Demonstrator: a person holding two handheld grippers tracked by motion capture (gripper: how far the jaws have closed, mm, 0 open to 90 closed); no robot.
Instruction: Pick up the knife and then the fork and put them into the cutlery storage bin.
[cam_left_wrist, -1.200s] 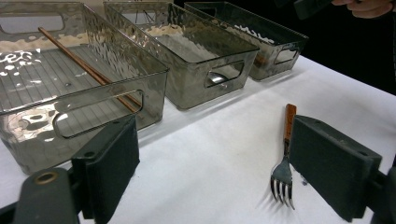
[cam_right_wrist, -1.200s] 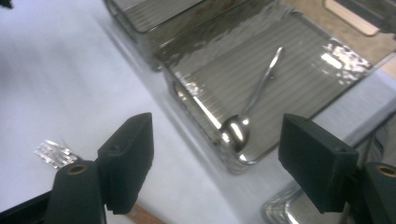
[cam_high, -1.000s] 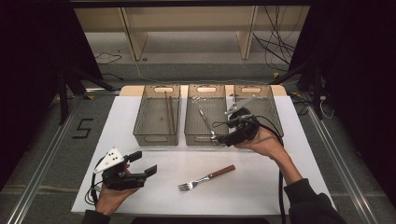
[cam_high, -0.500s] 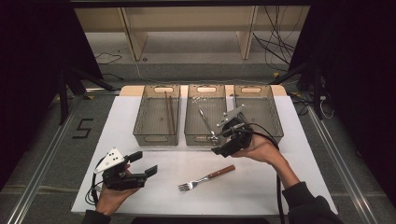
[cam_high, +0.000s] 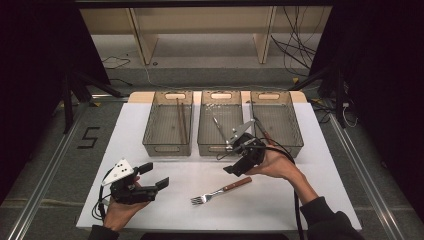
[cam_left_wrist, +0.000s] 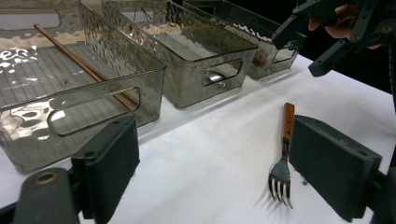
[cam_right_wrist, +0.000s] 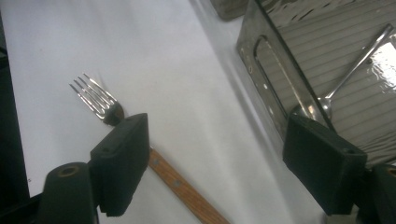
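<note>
**Three clear bins at the back, one fork loose on the counter**

High view: three smoky, see-through bins stand side by side at the far edge of the white counter (cam_high: 320, 200). The left bin (cam_high: 167, 122) holds a pair of brown chopsticks (cam_high: 180, 120) lying lengthwise. The middle bin (cam_high: 220, 122) holds thin metal cutlery; which pieces they are cannot be told from here. The right bin (cam_high: 276, 122) holds at least one dark, slim utensil along its left side, partly hidden by the right hand-held gripper (cam_high: 233, 169). That gripper hangs just in front of the middle bin's near wall, jaws apart and holding nothing. A fork (cam_high: 220, 192) with a wooden handle lies on the counter just below and in front of it, tines pointing toward the left hand-held gripper (cam_high: 154, 176). The left one rests near the counter's front edge, jaws spread wide and empty, well apart from the bins.

Left gripper view: between the two parted black jaws lies bare counter, with the fork (cam_left_wrist: 282, 158) close to the right jaw, tines nearest the camera. Beyond the left jaw is the left bin (cam_left_wrist: 93, 98) with its chopsticks (cam_left_wrist: 84, 70) slanting across the ribbed floor. The middle bin (cam_left_wrist: 205, 70) and right bin (cam_left_wrist: 271, 51) stand farther on. The other hand-held gripper (cam_left_wrist: 310, 44) hovers at the upper right.

Right gripper view: the jaws stand apart. The fork (cam_right_wrist: 105, 109) passes under the left jaw, handle toward the camera. Beside the right jaw, a metal spoon (cam_right_wrist: 345, 65) lies in the bin there.
</note>
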